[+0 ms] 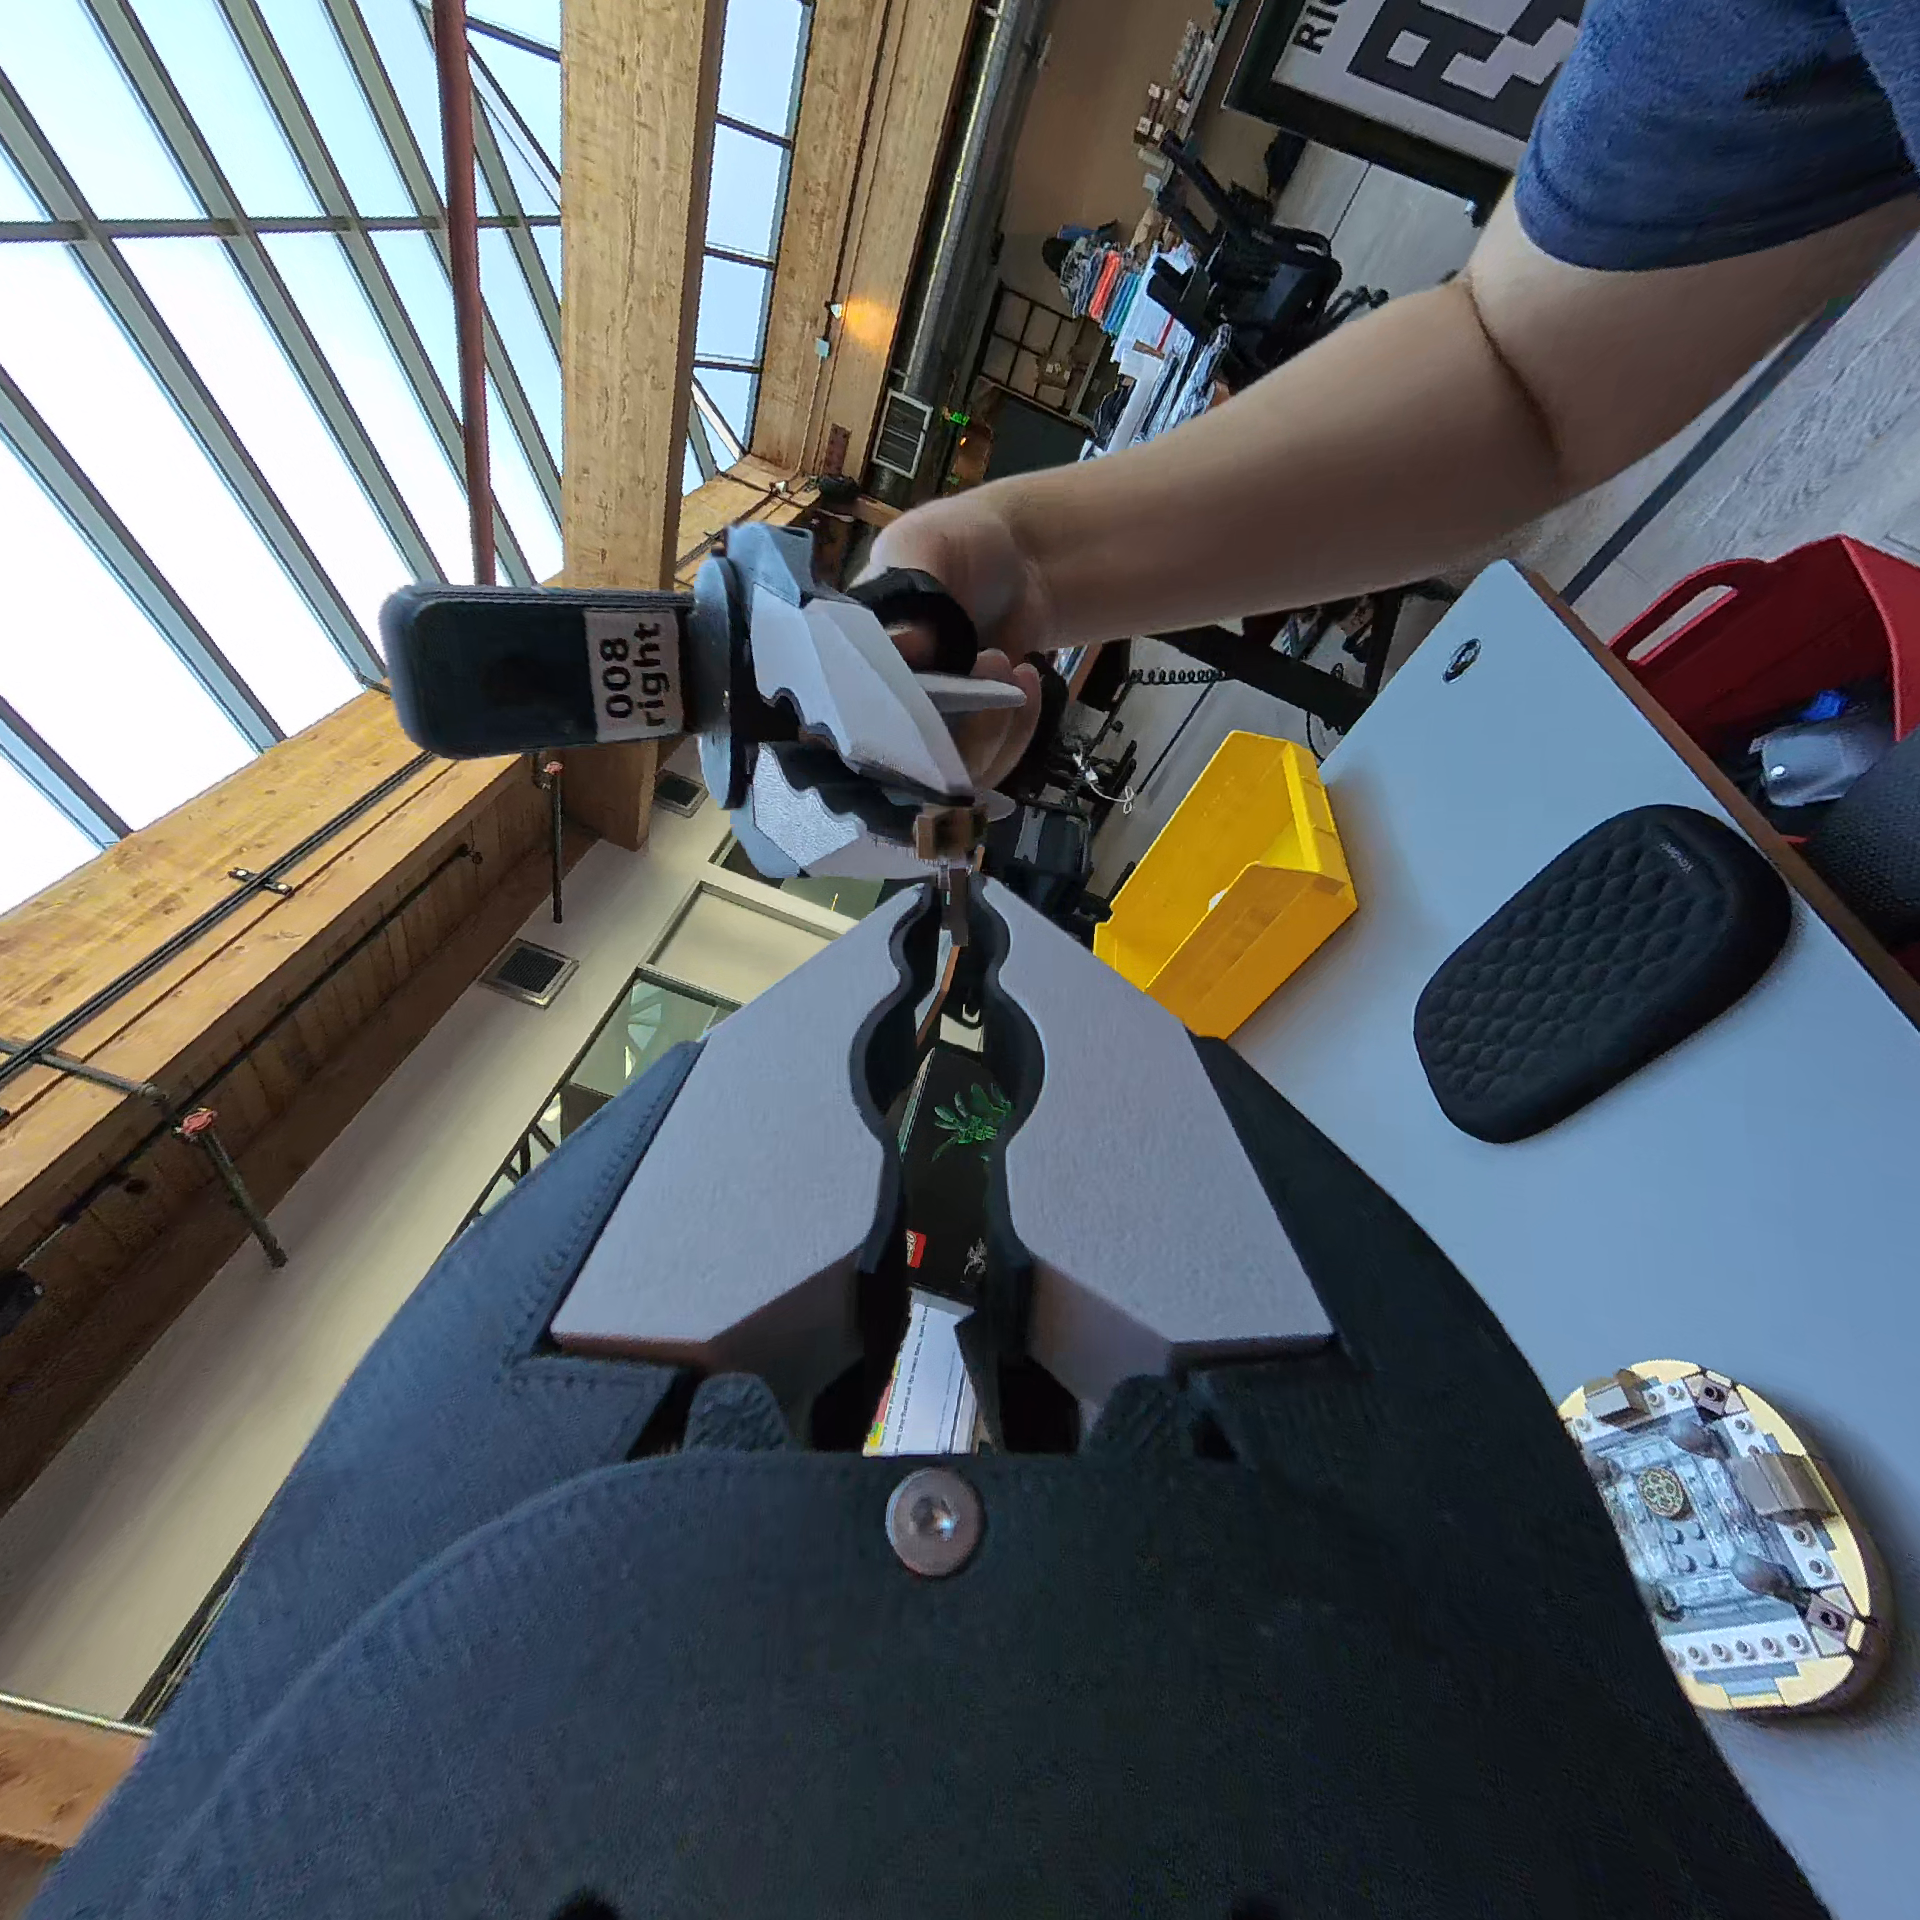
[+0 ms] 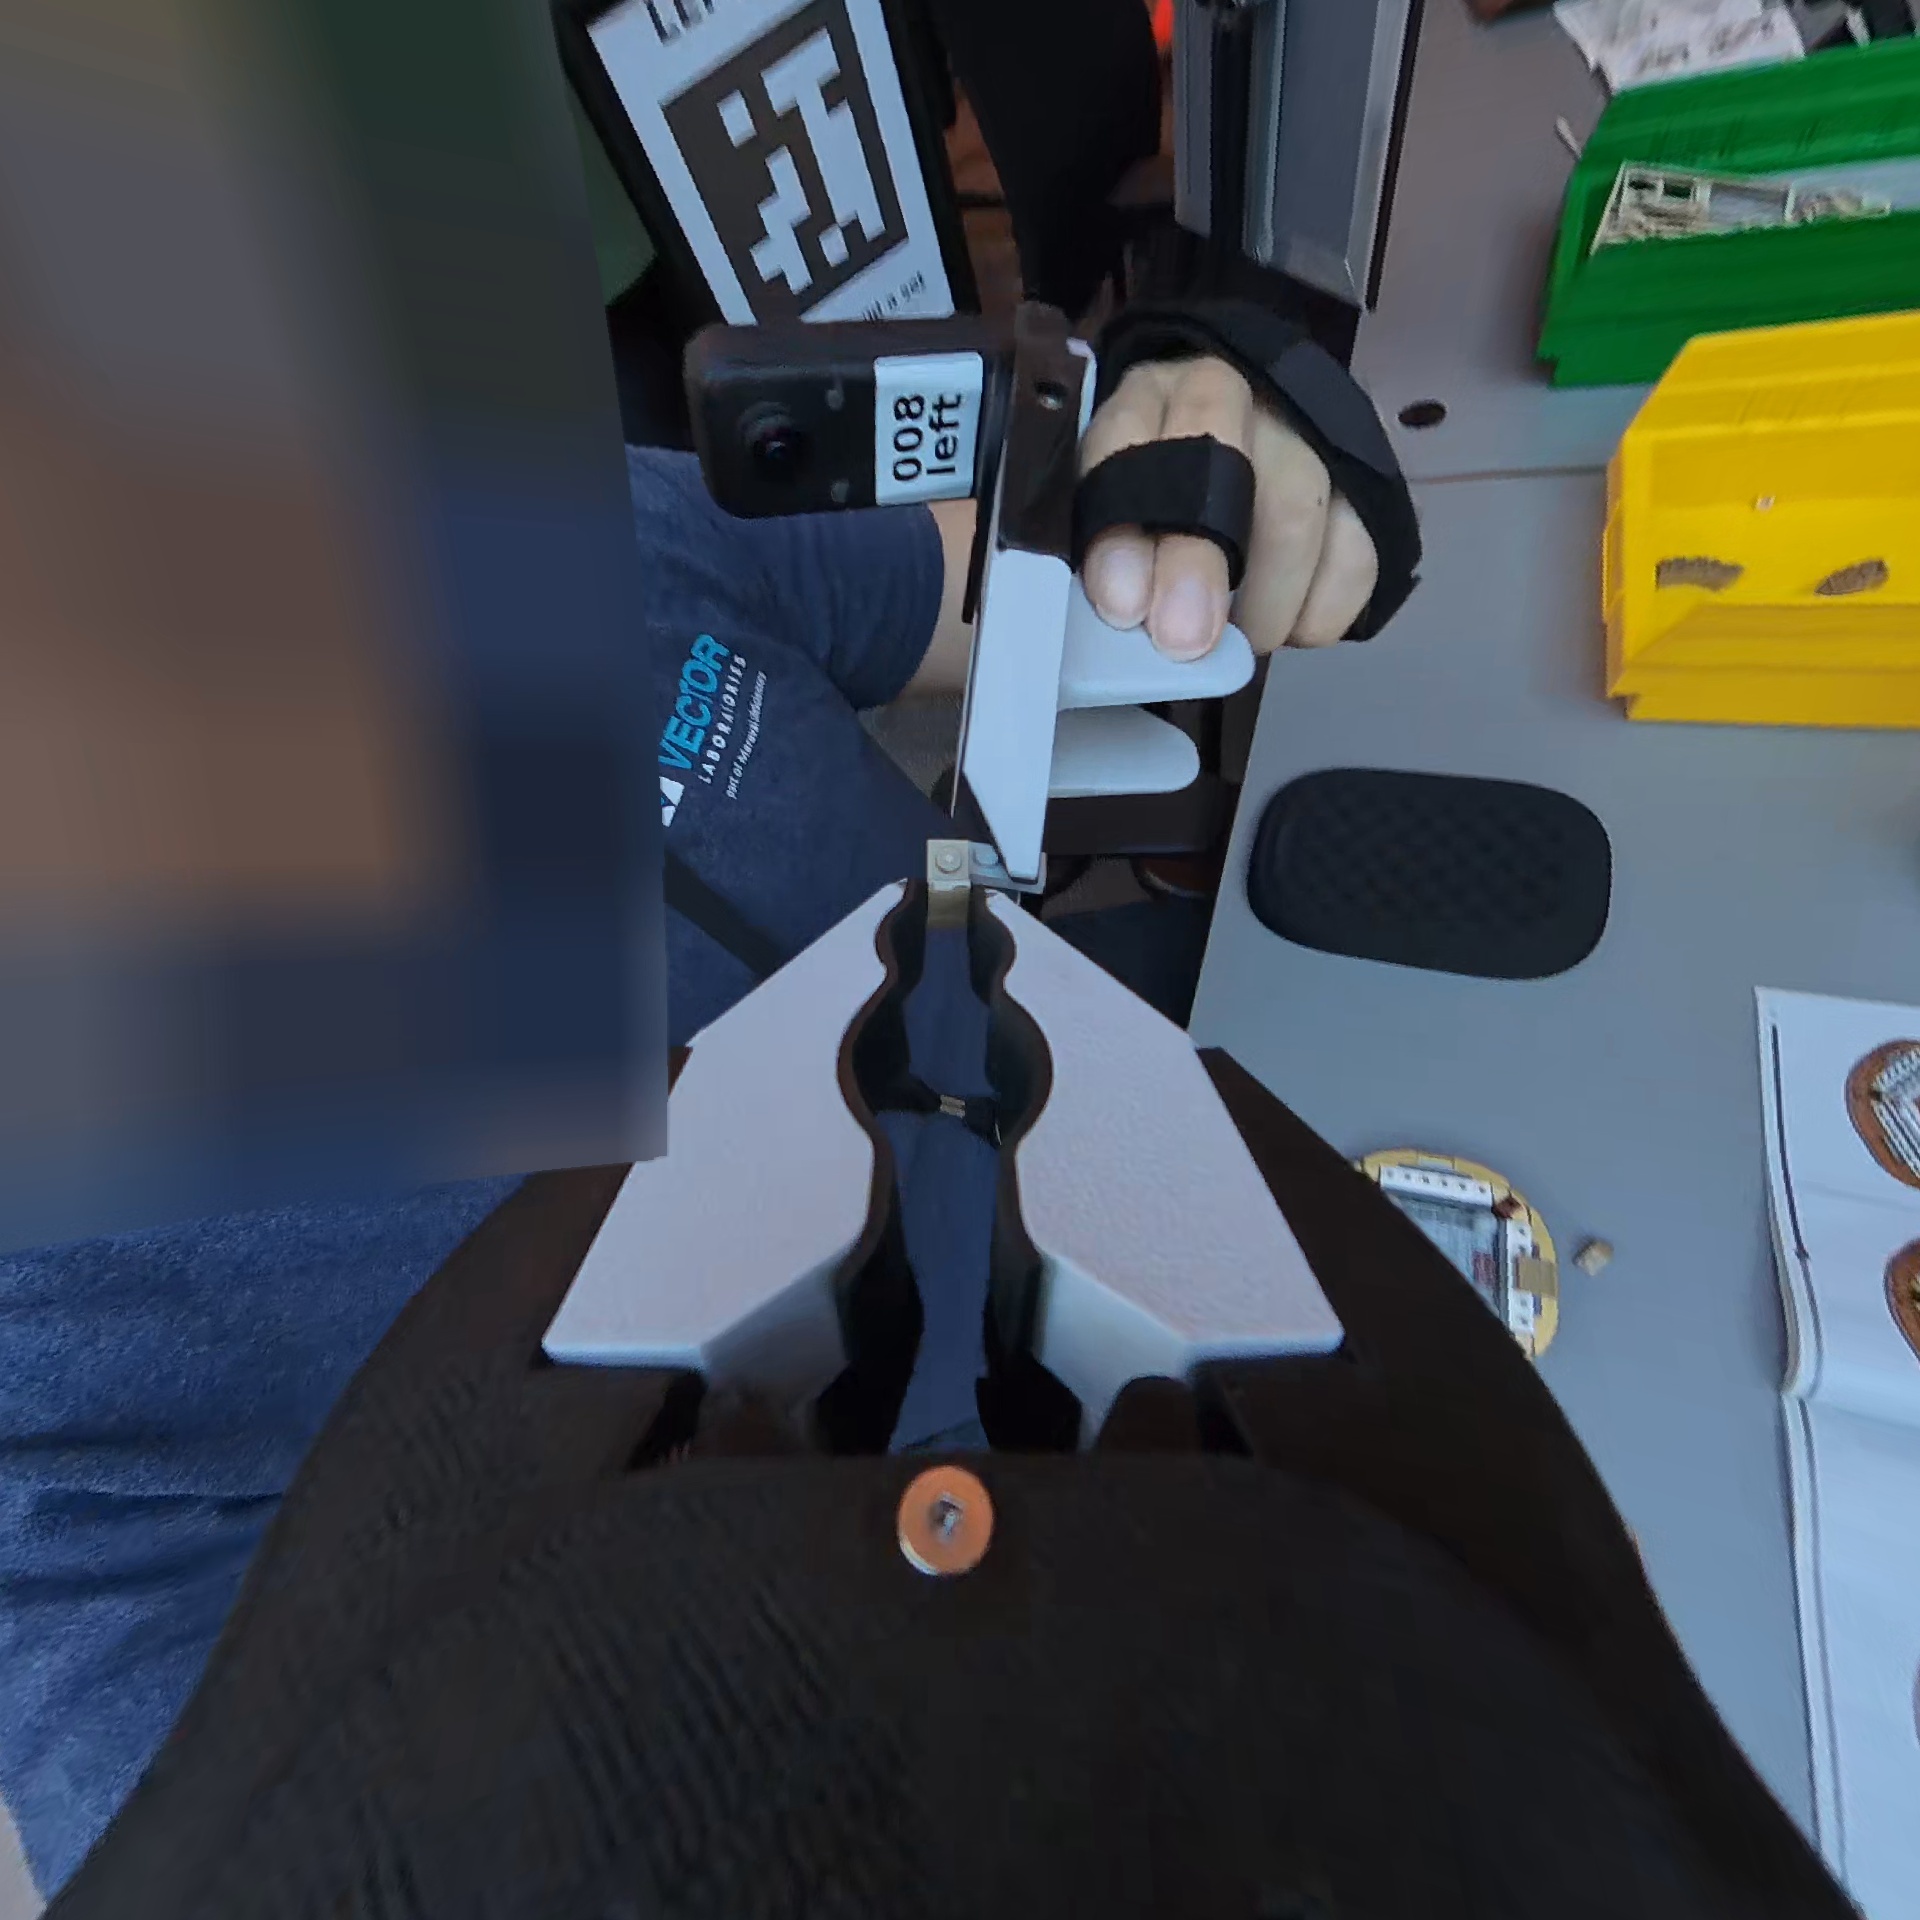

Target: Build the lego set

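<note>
Both claws are raised off the tabletop (image 1: 1475,1278), tip to tip. The left claw (image 1: 954,914) has pale grey, matte fingers with wavy inner edges set in a ribbed black body; they are drawn narrow and pinch a small grey piece (image 1: 954,904) at the very tip. The right claw (image 2: 948,902), of the same build, is also pinched narrow, gripping a small tan brick (image 2: 948,868) with one round stud facing its camera. In the right wrist view the tan brick touches a flat grey piece (image 2: 989,862) held by the left claw's tips, the two meeting at a right angle.

On the smooth grey tabletop lies the build (image 1: 1725,1548): an oval base with a shiny gold rim, topped with studded light-grey plates and brown corner parts. Near it sits a black, quilted, rounded-rectangle pad (image 1: 1600,966), and beyond that a glossy yellow bin (image 1: 1236,883). The right wrist view also shows a green bin (image 2: 1725,208), an open booklet (image 2: 1849,1247) and one loose tan piece (image 2: 1592,1254) just beside the build.
</note>
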The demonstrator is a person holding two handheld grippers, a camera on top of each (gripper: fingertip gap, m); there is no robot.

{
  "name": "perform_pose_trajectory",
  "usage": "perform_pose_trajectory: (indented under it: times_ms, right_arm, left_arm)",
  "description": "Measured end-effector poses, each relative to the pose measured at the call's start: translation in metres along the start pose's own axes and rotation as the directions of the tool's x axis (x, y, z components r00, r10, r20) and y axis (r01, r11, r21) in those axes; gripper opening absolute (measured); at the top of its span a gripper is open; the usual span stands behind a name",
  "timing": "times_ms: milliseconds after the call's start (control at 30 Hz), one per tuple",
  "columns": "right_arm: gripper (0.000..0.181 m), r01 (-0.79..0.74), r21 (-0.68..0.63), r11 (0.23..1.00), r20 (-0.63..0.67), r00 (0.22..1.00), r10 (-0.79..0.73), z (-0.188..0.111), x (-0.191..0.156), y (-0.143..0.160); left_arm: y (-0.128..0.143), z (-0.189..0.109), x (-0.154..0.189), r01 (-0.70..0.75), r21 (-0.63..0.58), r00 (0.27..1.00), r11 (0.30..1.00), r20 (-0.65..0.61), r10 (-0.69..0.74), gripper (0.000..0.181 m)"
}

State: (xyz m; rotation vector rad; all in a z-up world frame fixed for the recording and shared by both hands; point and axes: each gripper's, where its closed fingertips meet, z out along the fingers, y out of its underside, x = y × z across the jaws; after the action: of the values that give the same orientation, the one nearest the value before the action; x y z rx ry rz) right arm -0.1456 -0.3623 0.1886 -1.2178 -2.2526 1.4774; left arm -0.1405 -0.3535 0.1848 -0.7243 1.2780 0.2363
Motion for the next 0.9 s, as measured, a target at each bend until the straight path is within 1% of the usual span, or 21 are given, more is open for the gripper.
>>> perform_pose_trajectory:
  times_ms: [167,300,667,900]
  right_arm:
    - [0.006,-0.039,-0.091,0.995,-0.054,0.998,0.034,0.0008,0.0037,0.0017]
    - [0.006,-0.085,-0.132,0.988,-0.071,0.995,0.076,0.0004,0.0051,0.0021]
    - [0.007,-0.089,-0.137,0.987,-0.100,0.992,0.076,-0.0024,0.0085,0.0003]
    - [0.007,-0.066,-0.131,0.989,-0.107,0.993,0.052,-0.0056,0.0058,-0.0029]
  left_arm:
    - [0.0027,0.0010,0.0012,0.005,-0.015,1.000,1.000,-0.014,-0.005,0.003]
    - [0.0042,0.0017,0.0013,0.003,-0.025,1.000,1.000,-0.018,-0.003,0.003]
    - [0.0053,0.0016,-0.0013,0.010,-0.037,1.000,0.999,-0.017,-0.011,0.003]
    - [0.0013,0.0039,-0.0046,-0.036,-0.041,0.999,0.999,-0.023,0.035,0.002]
